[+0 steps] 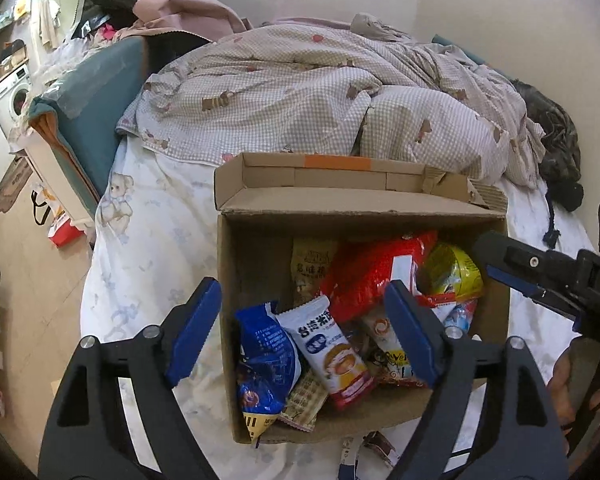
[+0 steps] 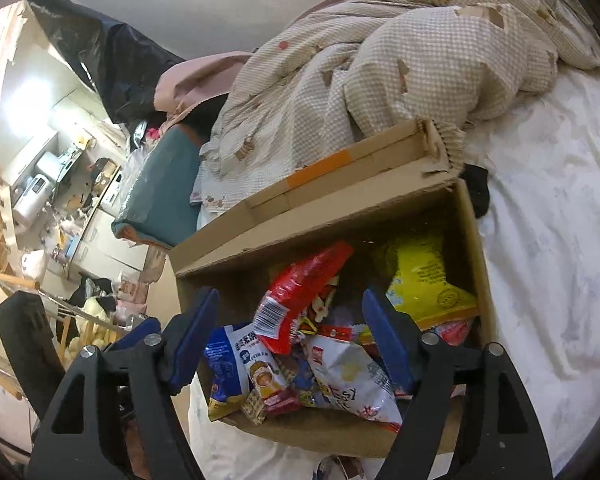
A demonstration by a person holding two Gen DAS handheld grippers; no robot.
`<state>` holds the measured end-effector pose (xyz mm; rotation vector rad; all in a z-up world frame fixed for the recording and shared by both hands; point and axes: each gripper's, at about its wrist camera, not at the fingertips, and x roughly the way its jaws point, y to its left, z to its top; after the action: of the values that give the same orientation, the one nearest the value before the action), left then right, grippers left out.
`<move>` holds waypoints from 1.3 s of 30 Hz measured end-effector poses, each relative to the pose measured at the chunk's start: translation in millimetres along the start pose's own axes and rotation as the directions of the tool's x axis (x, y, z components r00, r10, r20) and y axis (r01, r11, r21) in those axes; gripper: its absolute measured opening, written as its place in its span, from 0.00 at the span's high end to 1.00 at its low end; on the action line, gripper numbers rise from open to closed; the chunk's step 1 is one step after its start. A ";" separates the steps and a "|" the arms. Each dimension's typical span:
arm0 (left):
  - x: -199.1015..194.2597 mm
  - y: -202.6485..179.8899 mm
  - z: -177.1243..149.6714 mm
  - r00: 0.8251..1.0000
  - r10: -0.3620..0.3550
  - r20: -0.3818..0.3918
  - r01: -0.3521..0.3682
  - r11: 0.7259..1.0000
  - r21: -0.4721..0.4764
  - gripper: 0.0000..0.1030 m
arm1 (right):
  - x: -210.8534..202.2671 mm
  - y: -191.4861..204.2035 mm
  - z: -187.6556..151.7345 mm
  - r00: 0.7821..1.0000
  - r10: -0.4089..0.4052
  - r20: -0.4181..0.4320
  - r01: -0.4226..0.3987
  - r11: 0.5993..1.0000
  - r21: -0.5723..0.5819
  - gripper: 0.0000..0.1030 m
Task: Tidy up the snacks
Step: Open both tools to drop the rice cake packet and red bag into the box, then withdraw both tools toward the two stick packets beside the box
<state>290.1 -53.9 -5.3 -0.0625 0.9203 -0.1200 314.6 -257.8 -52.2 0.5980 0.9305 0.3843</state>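
An open cardboard box [image 1: 252, 256] sits on the bed, holding several snack packs: a red bag [image 1: 364, 276], a yellow bag [image 1: 456, 272], a blue bag [image 1: 264, 356] and a white-and-red packet [image 1: 332, 352]. My left gripper [image 1: 304, 332] hangs open over the box's near left corner, one finger outside the wall, gripping nothing. In the right wrist view the box [image 2: 472, 240] shows the red bag [image 2: 300, 292], the yellow bag [image 2: 424, 280] and a white chip bag [image 2: 348, 376]. My right gripper [image 2: 290, 338] is open above them, empty. It also reaches in at the left view's right edge [image 1: 512, 268].
A checked duvet [image 1: 300, 88] is heaped behind the box on the white sheet [image 1: 152, 240]. A teal cushion [image 1: 96, 120] stands at the bed's left edge, with floor clutter and a washing machine [image 1: 16, 96] beyond. Small wrappers [image 1: 380, 448] lie before the box. A dark garment [image 1: 556, 140] lies far right.
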 end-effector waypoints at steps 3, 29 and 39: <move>1.7 0.8 -2.6 1.000 0.003 -0.010 -0.003 1.000 0.001 0.21 | -0.7 1.1 -1.0 1.000 -0.007 -0.004 0.006 1.000 -0.009 0.25; -37.7 36.8 -31.2 1.000 0.030 -0.001 -0.030 0.995 -0.095 0.21 | -70.7 -30.4 -44.8 0.991 -0.128 0.040 0.125 0.989 0.079 0.25; -43.1 29.9 -68.7 0.998 0.018 -0.057 -0.023 0.996 -0.089 0.21 | -76.6 -31.5 -83.6 0.988 -0.153 -0.013 0.153 0.984 0.087 0.25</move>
<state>211.8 -18.8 -16.0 -0.1336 0.9821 -0.0615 204.6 -298.3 -61.8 0.6010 0.9966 0.2085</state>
